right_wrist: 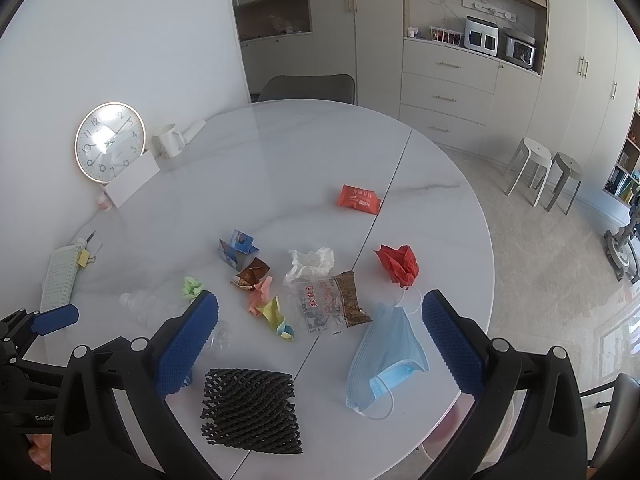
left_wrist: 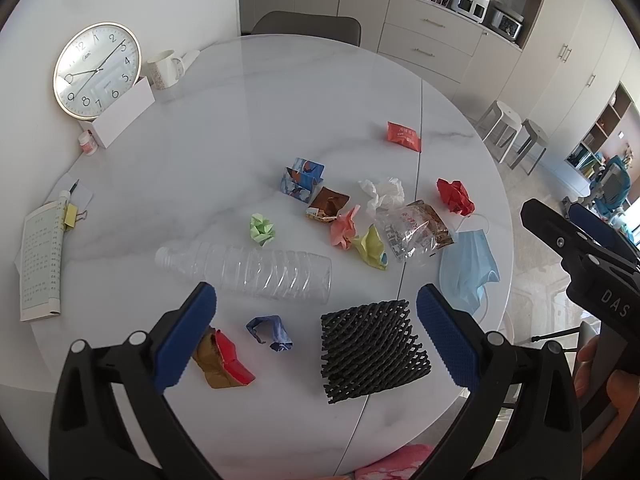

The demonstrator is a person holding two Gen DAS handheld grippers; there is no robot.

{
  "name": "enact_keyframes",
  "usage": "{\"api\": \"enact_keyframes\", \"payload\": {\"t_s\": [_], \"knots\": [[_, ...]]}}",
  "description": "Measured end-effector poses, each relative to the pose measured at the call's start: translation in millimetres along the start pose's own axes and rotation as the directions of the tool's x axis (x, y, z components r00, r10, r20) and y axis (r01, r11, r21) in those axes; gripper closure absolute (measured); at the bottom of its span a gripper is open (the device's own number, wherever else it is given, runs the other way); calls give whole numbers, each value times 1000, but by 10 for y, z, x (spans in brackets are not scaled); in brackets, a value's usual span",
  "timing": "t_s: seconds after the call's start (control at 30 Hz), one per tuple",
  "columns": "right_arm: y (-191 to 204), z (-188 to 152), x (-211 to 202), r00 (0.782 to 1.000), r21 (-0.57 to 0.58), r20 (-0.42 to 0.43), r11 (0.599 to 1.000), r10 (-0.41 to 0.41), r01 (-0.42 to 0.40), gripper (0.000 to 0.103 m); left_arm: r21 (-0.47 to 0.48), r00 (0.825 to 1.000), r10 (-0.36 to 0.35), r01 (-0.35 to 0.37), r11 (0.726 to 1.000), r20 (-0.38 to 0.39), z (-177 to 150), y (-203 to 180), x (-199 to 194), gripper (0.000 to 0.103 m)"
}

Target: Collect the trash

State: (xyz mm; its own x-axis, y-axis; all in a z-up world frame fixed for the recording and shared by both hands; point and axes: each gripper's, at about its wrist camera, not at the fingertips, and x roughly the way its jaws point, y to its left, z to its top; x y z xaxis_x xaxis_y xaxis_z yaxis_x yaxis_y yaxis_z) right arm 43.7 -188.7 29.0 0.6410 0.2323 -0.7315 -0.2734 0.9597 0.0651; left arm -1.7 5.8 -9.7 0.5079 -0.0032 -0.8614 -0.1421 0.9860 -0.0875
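Observation:
Trash lies scattered on a round white marble table (left_wrist: 280,92). In the left wrist view my left gripper (left_wrist: 316,312) is open and empty above the near edge, over a black foam net (left_wrist: 372,356), a blue paper scrap (left_wrist: 270,330) and a red-brown wrapper (left_wrist: 224,364). A clear plastic bottle (left_wrist: 256,272) lies just beyond. My right gripper (right_wrist: 320,316) is open and empty, above a blue face mask (right_wrist: 386,360), with the foam net (right_wrist: 250,408) below left. A clear snack bag (right_wrist: 328,306), white tissue (right_wrist: 310,264) and red crumpled paper (right_wrist: 398,266) lie ahead.
A wall clock (left_wrist: 96,68), white box (left_wrist: 120,116), mug (left_wrist: 162,68) and small jar (left_wrist: 87,143) stand at the far left. A booklet (left_wrist: 40,264) with a yellow clip lies left. A red packet (left_wrist: 404,136) lies far. A chair (left_wrist: 308,26) and stools (left_wrist: 516,136) stand beyond.

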Motion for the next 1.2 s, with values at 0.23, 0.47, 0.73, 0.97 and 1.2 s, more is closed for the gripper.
{"api": "enact_keyframes", "payload": {"t_s": [0.23, 0.47, 0.73, 0.97, 1.2], "knots": [[-14, 4, -18, 1000, 4, 0, 1000, 0, 0, 2, 1, 1000, 0, 0, 1000, -1, 1, 0, 0, 7], [-29, 4, -41, 1000, 6, 2, 1000, 0, 0, 2, 1, 1000, 1, -1, 1000, -2, -13, 1, 4, 7], [-32, 1, -40, 1000, 7, 2, 1000, -1, 1, 2, 0, 1000, 2, -2, 1000, -1, -32, 3, 6, 7], [-38, 1, -39, 1000, 9, 2, 1000, 0, 0, 2, 0, 1000, 2, -2, 1000, -2, -35, 6, 6, 7], [-44, 2, -41, 1000, 10, 9, 1000, 4, -4, 2, -15, 1000, 0, 0, 1000, -8, -91, 54, 10, 7]]}}
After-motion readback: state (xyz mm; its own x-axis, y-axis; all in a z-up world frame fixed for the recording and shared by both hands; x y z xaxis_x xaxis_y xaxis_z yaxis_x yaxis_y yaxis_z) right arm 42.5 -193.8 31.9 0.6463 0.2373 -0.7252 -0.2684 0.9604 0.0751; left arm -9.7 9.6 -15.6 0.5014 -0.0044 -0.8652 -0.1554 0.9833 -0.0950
